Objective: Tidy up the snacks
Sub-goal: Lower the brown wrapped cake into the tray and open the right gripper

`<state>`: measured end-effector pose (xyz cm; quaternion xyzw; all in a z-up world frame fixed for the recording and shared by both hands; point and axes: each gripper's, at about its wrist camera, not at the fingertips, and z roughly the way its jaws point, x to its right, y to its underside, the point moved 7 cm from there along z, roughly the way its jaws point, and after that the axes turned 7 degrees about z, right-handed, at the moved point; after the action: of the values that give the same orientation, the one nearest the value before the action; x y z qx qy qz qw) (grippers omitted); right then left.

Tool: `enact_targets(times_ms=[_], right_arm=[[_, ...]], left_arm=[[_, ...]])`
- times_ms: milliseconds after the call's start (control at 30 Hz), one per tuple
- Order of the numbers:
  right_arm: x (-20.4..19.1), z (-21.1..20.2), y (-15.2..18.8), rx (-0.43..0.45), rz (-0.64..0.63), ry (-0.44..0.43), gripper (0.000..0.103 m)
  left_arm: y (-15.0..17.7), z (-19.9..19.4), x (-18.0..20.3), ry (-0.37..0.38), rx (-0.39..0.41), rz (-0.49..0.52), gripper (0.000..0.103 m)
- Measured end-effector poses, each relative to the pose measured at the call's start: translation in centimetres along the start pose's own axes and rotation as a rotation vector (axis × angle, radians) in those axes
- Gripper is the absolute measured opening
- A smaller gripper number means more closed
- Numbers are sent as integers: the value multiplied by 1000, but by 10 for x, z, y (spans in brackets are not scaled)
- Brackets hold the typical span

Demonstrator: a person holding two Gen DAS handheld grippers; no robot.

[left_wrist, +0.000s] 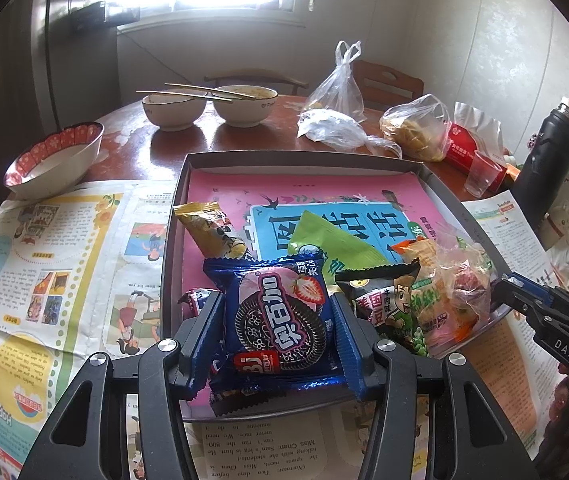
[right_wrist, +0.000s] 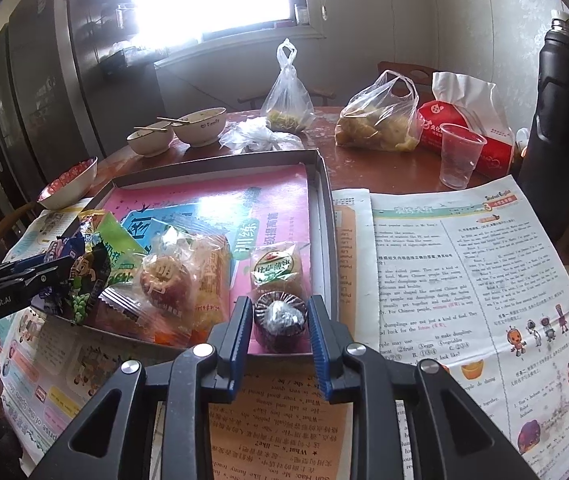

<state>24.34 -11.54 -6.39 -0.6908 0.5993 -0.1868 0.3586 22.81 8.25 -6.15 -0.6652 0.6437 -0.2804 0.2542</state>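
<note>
- Left claw (left_wrist: pixel 278 322) clenched on a blue cookie packet (left_wrist: pixel 280 320) over the tray (left_wrist: pixel 480 236).
- Right claw (right_wrist: pixel 280 314) grasping a foil-wrapped cake (right_wrist: pixel 280 316) — inside the tray's near corner.

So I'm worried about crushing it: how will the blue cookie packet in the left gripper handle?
The blue cookie packet is glossy film, so probably slippery. Its puffed middle suggests brittle cookies inside, likely light. The left gripper clamps its sides; the crimped ends look floppy.

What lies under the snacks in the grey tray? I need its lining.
A pink book with a blue panel lines the grey tray. The snack pile covers the book's near part; the tray floor beneath is hidden.
</note>
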Motion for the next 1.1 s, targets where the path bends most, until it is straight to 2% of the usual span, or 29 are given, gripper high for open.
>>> enact_targets(times_ms=[933,1100], right_arm=[[-4,-9,4,-1,7,-14,33],[-2,-10,3,1,11,-13,36]], left_arm=[[-1,-8,2,-7,11,3,62],[-2,-13,4,-4,23,6,65]])
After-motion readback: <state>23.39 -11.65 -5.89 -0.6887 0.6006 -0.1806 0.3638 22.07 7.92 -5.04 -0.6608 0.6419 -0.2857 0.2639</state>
